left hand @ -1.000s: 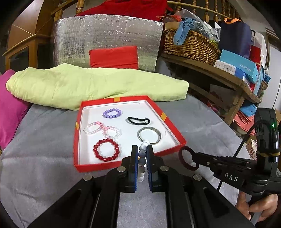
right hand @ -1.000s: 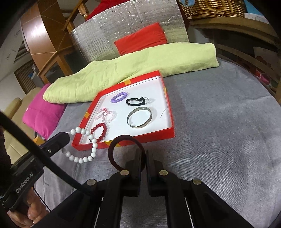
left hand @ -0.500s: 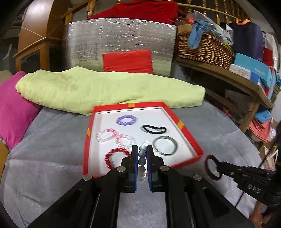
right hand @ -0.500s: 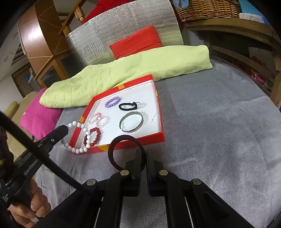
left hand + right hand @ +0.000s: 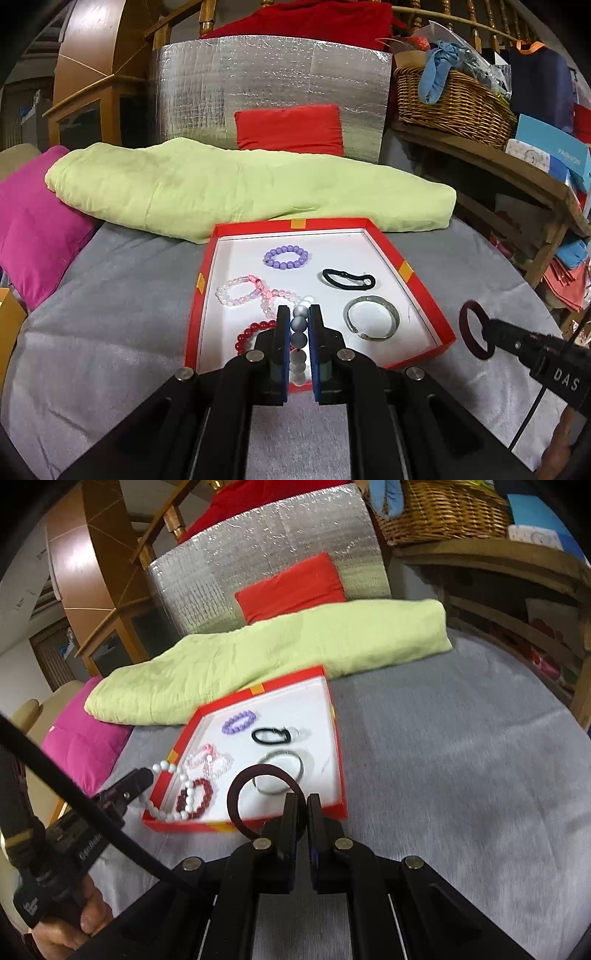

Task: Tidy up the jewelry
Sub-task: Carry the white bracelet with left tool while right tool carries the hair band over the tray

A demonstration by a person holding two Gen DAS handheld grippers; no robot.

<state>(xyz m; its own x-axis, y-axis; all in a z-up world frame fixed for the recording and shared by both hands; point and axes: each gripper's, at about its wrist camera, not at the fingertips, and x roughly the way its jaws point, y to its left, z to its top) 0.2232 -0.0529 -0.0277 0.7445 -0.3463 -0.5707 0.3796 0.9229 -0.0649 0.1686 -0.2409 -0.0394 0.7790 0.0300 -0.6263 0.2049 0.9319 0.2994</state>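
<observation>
A: The white bead bracelet (image 5: 300, 332) sits pinched between the closed fingers of the left gripper (image 5: 298, 314), and over the last second it has come forward from the near side of the red tray (image 5: 424, 295) to hang above the tray's near-left corner, over the red bead bracelet (image 5: 195, 799).

B: So it looks about ready to be set down. And the right gripper (image 5: 302, 805)?

A: Fingers shut on the dark maroon ring (image 5: 258, 797), held just off the tray's near-right corner; it has barely shifted.

B: Count what's in the tray?

A: Five pieces: one purple bead bracelet (image 5: 286, 257), one pink-and-clear bead strand (image 5: 255, 291) twisted in a figure eight, one red bead bracelet, one black hair tie (image 5: 348, 278), one silver bangle (image 5: 372, 318). Two more are in the grippers. All on a grey blanket (image 5: 110, 314).
</observation>
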